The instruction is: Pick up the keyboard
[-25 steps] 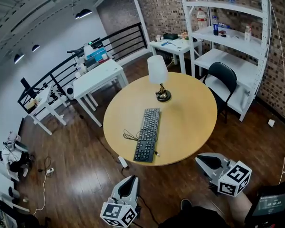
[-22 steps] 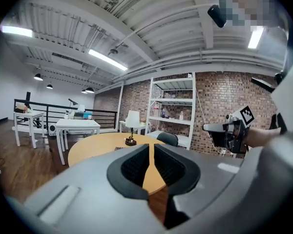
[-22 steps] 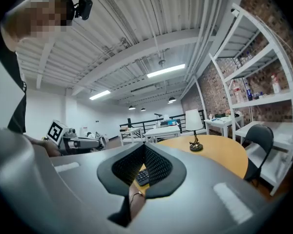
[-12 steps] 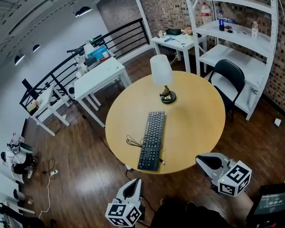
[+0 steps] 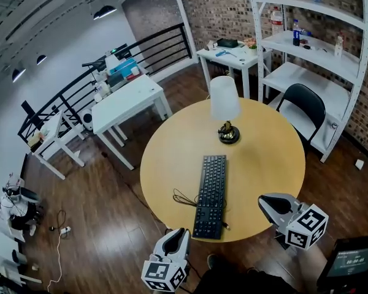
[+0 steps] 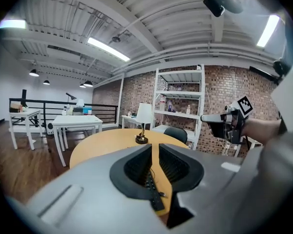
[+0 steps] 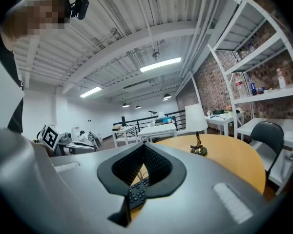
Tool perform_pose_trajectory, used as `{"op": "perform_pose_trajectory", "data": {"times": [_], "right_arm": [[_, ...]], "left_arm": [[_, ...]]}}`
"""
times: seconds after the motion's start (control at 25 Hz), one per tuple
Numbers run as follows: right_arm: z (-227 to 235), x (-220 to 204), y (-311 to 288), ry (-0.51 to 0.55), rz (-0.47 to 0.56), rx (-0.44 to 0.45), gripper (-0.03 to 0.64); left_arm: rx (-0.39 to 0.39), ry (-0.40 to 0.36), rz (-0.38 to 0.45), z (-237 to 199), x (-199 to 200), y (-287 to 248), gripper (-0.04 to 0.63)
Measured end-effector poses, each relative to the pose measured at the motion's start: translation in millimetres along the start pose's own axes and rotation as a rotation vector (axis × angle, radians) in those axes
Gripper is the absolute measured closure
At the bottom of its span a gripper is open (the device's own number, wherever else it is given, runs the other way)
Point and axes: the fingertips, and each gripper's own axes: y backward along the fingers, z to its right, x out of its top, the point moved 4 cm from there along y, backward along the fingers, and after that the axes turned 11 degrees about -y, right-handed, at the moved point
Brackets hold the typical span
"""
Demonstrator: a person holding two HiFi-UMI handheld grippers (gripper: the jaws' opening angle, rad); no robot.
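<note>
A black keyboard [image 5: 211,196] lies lengthwise on the round wooden table [image 5: 264,155], its near end at the front edge and its cable [image 5: 183,198] looped to its left. My left gripper [image 5: 183,233] hovers just off the table's near edge, left of the keyboard's near end. Its jaws stand a little apart, have just been opening, and hold nothing. Through that gap the left gripper view shows the keyboard [image 6: 154,195]. My right gripper [image 5: 264,202] hangs over the table's front right edge, shut and empty. Below its jaws the keyboard [image 7: 136,191] shows.
A table lamp [image 5: 225,106] with a white shade stands beyond the keyboard. A black chair [image 5: 303,106] and a white shelf unit [image 5: 306,72] lie to the right, and white desks [image 5: 126,100] and a railing to the left. Dark wood floor surrounds the table.
The table and keyboard have come nearer in the head view. Both grippers have moved forward up to the table's near edge.
</note>
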Motion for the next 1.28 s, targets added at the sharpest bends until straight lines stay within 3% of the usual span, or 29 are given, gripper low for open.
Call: {"op": "perform_pose_trajectory", "data": {"times": [0.24,0.32,0.4,0.64,0.84,1.04,1.28], "right_arm": [[-4,17,-62,0.006,0.018,-0.051,0.615],[-3,20,-78,0.002,0.027,-0.078,0.615],[-2,21,-92,-0.007,0.032,-0.1,0.615],[7,28,-131,-0.024,0.028,-0.129,0.615],[28,33,-154,-0.028,0.0,-0.124,0.615],[59,37,-172,-0.048,-0.042,-0.107,0.615],[120,35,-203,-0.072,-0.107,-0.059,0.615]], "left_arm": [[-0.012,-0.008,0.04,-73,7,-19,0.482],[-0.018,-0.006,0.059,-91,6,-23,0.558],[-0.037,0.021,0.069,-106,3,-27,0.558],[-0.101,0.064,-0.003,-137,-24,-40,0.558],[-0.109,0.138,-0.069,-139,-49,-49,0.555],[-0.062,0.081,-0.185,-122,-76,-56,0.54],[0.006,0.246,-0.256,-97,-110,-67,0.536]]}}
